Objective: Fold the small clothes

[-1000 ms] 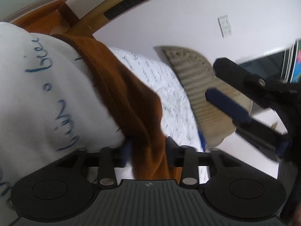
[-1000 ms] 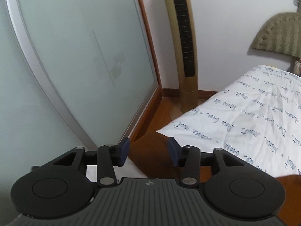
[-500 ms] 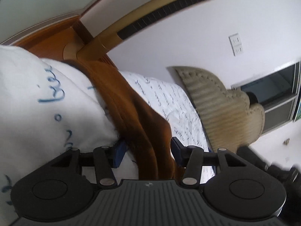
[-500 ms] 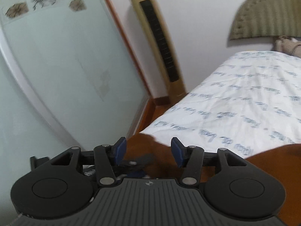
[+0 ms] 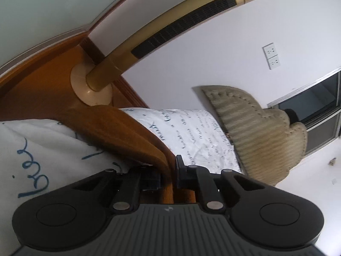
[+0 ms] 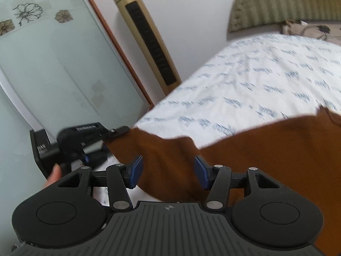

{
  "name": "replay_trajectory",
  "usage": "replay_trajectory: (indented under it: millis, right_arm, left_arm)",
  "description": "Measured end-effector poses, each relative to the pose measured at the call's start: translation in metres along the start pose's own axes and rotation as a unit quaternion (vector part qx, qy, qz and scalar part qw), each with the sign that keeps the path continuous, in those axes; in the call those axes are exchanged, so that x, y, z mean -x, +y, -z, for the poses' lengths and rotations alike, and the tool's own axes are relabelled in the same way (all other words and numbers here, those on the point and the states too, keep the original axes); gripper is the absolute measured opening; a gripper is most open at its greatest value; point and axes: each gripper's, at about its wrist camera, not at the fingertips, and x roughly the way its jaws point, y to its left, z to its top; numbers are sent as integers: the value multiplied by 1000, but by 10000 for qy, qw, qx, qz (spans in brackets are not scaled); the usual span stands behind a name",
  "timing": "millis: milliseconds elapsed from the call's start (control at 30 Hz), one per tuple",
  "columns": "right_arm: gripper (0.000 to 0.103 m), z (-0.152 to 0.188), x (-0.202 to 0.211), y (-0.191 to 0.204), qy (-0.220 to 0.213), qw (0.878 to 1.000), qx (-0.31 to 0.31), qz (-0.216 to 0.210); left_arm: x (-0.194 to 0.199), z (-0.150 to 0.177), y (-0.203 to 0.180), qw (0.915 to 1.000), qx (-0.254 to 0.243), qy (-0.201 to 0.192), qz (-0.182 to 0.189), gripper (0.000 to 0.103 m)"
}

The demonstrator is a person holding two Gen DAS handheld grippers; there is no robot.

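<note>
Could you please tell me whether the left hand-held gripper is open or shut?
Shut on the brown garment: the left hand-held gripper has just been closing, and its jaws pinch the cloth's raised edge.

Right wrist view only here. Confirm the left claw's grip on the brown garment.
Observer: In the left wrist view the left claw is shut on a raised fold of the brown garment; its jaws have just been closing.
Operator: Check the gold fan's foot.
Observer: It stands on a round cream base on the wooden floor, beside the bed.
Operator: Describe the wall past the headboard.
Observer: A double wall socket, then a dark window further along.
</note>
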Motion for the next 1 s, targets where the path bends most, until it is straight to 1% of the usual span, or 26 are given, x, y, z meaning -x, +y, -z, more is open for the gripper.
replay_trajectory:
  millis: [100, 200, 267, 400, 500, 567, 633, 700, 800, 833, 900, 933, 1000]
  right_arm:
    - [54, 10, 9, -16, -30, 9999, -138, 65]
    - [54, 16, 20, -28, -89, 9994, -296, 123]
    - [54, 18, 30, -36, -189, 9990, -362, 180]
    - [54, 16, 56, -53, -418, 9974, -503, 294]
    - [55, 17, 73, -67, -533, 9959, -604, 407]
    - [58, 18, 86, -76, -652, 9945, -667, 480]
    - [58, 20, 103, -85, -828, 9923, -721, 569]
    - [60, 20, 121, -96, -975, 9903, -748, 652]
    - [61, 19, 137, -111, -1021, 9888, -798, 738]
    - [61, 18, 140, -115, -1019, 9889, -801, 731]
    - [61, 13, 139, -118, -925, 9903, -797, 657]
    - [61, 9, 137, -118, -848, 9918, -736, 609]
    - [61, -3, 126, -110, -599, 9960, -473, 474]
  left_arm:
    - [9, 4, -11, 9995, -278, -108, 113, 7]
    - [10, 13, -34, 9978, -583, -57, 298, 6]
    - [9, 22, -54, 9948, -922, -60, 432, 6]
    - [7, 51, -104, 9813, -1817, -113, 629, 5]
    - [-3, 75, -130, 9720, -2207, 12, 811, 5]
    - [-12, 92, -142, 9661, -2389, 212, 956, 5]
    - [-18, 115, -153, 9571, -2649, 405, 1098, 5]
    - [-20, 143, -161, 9439, -3057, 536, 1128, 5]
    - [-19, 184, -167, 9239, -3543, 833, 1180, 5]
    - [-18, 197, -167, 9168, -3718, 902, 1145, 5]
    - [-17, 229, -165, 9001, -4118, 1002, 1005, 5]
    - [-17, 244, -163, 8938, -4260, 1046, 936, 5]
    - [-17, 263, -154, 8844, -4473, 1077, 790, 5]
